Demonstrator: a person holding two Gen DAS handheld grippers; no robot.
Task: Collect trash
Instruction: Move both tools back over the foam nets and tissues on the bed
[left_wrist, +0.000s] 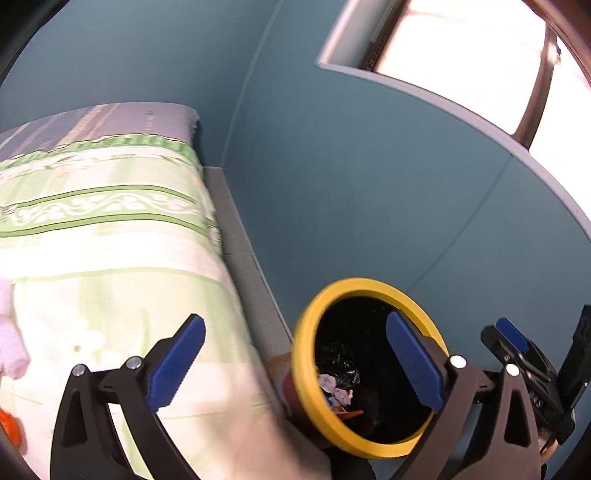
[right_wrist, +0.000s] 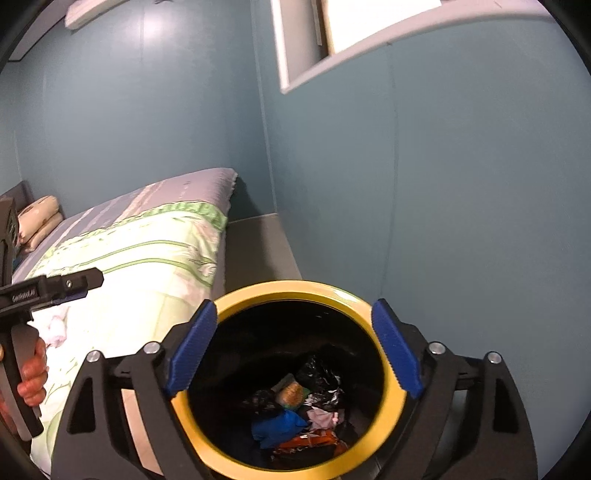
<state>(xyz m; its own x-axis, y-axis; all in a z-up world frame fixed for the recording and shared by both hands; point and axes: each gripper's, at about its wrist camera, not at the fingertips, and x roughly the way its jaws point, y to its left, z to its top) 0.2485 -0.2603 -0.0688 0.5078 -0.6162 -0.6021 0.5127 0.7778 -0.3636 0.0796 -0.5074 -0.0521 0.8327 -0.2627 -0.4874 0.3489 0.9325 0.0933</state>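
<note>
Two blue-padded grippers are seen, both with fingers spread wide and nothing held between them. In the left wrist view, at the far left edge, a pale pink soft object (left_wrist: 9, 332) and an orange item (left_wrist: 11, 428) below it are cut off by the frame and cannot be identified. The left gripper (left_wrist: 295, 369) is held over the edge of the bed covered with a green-and-white patterned quilt (left_wrist: 110, 236), its left finger above the quilt and its right finger over the mouth of the round black bin with a yellow rim (left_wrist: 306, 343) at the lower centre. The bin is blurred; crumpled pale and dark scraps (left_wrist: 338, 387) are made out inside it. At the lower right, the right gripper (left_wrist: 513, 336) is partly seen and cropped by the frame edge.

In the right wrist view, at the left edge, the left gripper (right_wrist: 74, 286) is seen side-on, its handle gripped by a bare hand (right_wrist: 33, 376) that is partly cut off. Cream pillows (right_wrist: 38, 218) lie at the far end of the bed (right_wrist: 147, 251). The right gripper (right_wrist: 295, 350) is held directly above the bin (right_wrist: 295, 288), a finger standing at either side of the rim. At the bin's bottom, mixed trash (right_wrist: 295, 417) is seen: a blue crumpled piece, black plastic, pink paper and an orange wrapper; the rest is lost in shadow. The bin stands just beside the bed's near corner. A grey ledge (right_wrist: 258, 243) runs between bed and blue-grey walls (right_wrist: 461, 184), and a bright window (right_wrist: 369, 22) is set at the upper right, overexposed.
</note>
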